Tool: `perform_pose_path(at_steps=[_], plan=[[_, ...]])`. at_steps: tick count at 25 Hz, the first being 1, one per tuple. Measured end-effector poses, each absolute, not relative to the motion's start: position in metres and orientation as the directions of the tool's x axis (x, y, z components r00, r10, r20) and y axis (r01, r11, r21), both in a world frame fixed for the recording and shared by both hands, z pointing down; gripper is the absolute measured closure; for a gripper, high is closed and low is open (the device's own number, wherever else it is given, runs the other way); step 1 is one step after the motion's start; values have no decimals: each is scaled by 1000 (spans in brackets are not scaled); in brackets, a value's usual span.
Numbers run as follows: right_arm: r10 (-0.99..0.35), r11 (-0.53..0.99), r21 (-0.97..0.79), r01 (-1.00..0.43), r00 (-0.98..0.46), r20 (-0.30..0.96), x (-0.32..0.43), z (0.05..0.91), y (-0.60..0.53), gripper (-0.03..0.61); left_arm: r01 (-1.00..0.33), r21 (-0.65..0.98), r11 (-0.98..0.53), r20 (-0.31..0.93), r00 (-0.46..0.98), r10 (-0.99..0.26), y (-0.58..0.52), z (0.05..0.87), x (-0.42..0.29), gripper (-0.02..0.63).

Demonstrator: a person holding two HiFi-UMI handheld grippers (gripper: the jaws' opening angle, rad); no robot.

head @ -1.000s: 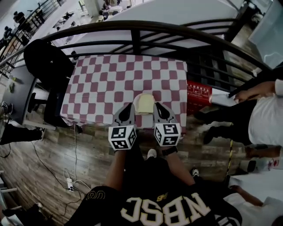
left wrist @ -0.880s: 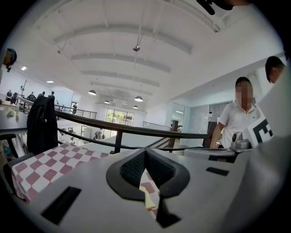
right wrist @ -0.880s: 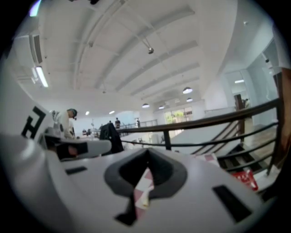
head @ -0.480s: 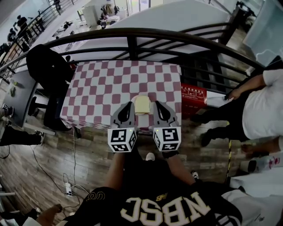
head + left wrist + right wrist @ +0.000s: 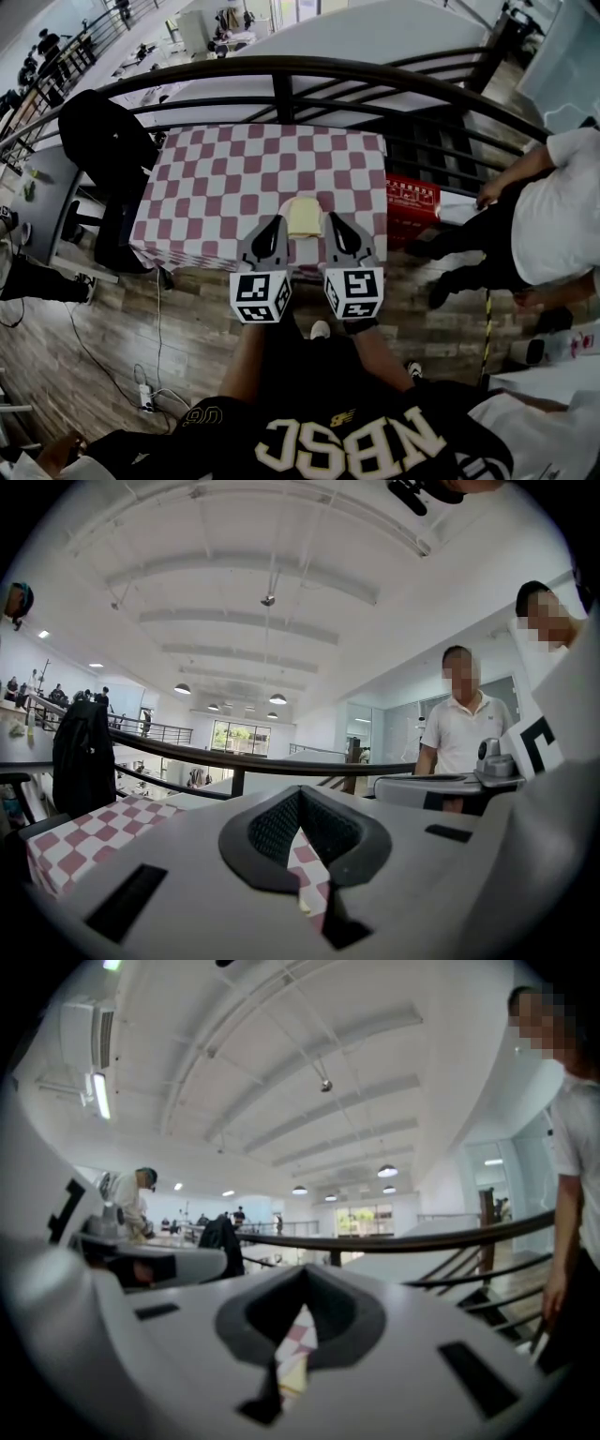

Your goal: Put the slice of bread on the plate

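**Head view.** Checkered table (image 5: 234,178) below a curved dark railing (image 5: 281,67); far edge close against the railing's bars, near edge overhanging the wood floor (image 5: 122,328). Wide open cloth to the left of and beyond the plate (image 5: 285,207); only a narrow strip of cloth to its right before the table's right edge. Red crate (image 5: 412,202) on the floor just past that right edge. Dark draped chair (image 5: 101,131) at the left edge, touching or just beside it, not resolvable. Person in white (image 5: 553,220) standing well to the right of the table.

**Task object.** Slice of bread (image 5: 304,217) lying on the plate, near the table's near edge and right of centre, between the two gripper tips.

**Pose.** Left gripper (image 5: 277,223) just left of the plate, right gripper (image 5: 331,221) just right of it. Both pointing away from the body, tips over the near strip of cloth, rear ends out past the table edge above the floor. Forearms (image 5: 246,361) close together and roughly parallel.

**Gripper views.** Left gripper (image 5: 309,883): jaws drawn together to a thin slit, nothing gripped, checkered cloth visible through the slit. Right gripper (image 5: 292,1363): likewise closed to a slit and empty.
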State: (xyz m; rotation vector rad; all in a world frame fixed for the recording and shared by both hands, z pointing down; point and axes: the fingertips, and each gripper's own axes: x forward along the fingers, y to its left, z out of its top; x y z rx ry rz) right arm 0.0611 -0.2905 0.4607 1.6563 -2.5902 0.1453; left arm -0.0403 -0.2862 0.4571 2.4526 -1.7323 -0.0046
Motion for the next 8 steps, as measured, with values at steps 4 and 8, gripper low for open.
perform_pose_path(at_steps=[4,8], plan=[[-900,419,-53,-906,-423,105,50,460,-291,565,-939,111,-325,86,334,-938,-283,457,-50,595],[-901,419,-58,-906,-423,99,36,458,-288,565,-939,106,-327,84,336,-938,-279,453,-61,595]])
